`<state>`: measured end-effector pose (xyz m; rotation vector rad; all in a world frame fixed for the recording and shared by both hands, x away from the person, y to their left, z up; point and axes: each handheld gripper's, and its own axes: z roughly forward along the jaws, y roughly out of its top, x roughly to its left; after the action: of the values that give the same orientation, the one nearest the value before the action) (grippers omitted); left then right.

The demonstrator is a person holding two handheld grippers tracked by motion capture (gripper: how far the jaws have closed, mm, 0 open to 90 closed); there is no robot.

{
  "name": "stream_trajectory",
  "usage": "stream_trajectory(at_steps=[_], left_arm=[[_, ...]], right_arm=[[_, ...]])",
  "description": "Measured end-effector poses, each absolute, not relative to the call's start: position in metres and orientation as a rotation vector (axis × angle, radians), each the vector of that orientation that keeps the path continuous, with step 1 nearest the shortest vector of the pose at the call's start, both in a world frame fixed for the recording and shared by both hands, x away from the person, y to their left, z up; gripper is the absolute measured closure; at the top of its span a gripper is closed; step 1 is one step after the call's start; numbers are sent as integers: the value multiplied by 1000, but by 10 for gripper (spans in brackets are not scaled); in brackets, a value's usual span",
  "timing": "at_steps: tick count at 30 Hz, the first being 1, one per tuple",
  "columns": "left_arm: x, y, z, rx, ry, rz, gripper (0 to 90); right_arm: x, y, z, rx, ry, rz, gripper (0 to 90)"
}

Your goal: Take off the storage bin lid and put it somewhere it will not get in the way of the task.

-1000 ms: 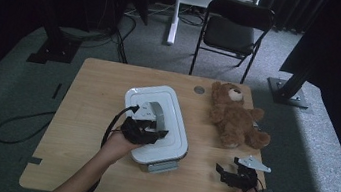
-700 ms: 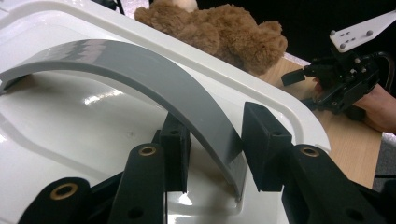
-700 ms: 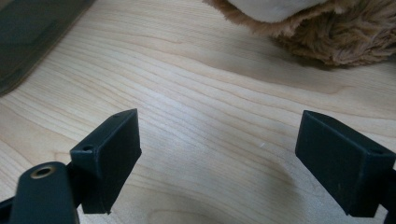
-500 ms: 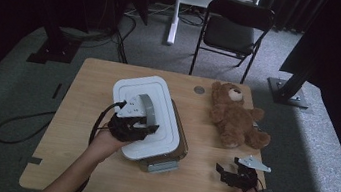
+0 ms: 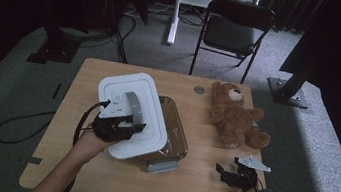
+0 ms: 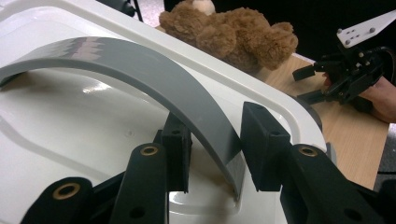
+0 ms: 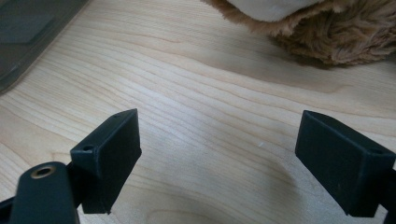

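— What's the setting?
— A dim room, grey carpet, a black folding chair point(image 5: 236, 27) beyond a light wooden table point(image 5: 195, 190).
— And the hands?
— The left gripper point(image 5: 116, 128) sits left of centre, jaws clamped on the grey handle point(image 6: 154, 77) of a white lid point(image 5: 128, 113), tilted and shifted left off a clear bin point(image 5: 173, 137). The right gripper point(image 5: 235, 175) rests near the right edge, jaws wide apart, holding nothing.
— The bin's contents?
— Can't tell. A brown teddy bear point(image 5: 234, 115) lies right of it.

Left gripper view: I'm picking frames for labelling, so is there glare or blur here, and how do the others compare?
Left gripper view: soft glare on the white lid, handle sharp, teddy bear slightly soft. High view: dim, dark surroundings, table evenly lit. Right gripper view: near pads blurred, wood grain crisp.
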<state>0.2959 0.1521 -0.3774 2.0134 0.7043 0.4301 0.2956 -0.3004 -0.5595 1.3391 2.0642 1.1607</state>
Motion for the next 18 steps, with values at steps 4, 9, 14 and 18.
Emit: stream_trajectory(at_steps=[4,9,14,18], left_arm=[[293,163,-379,2014,714,446,649],[291,179,-385,2014,734,439,649],[289,193,-390,2009,739,439,649],[286,205,-393,1999,750,448,649]], right_arm=[[295,-300,-560,1337,2064,1159,135],[296,-300,-560,1338,2065,1155,135],[296,-300,-560,1341,2066,1151,135],[296,-299,-560,1343,2066,1148,135]])
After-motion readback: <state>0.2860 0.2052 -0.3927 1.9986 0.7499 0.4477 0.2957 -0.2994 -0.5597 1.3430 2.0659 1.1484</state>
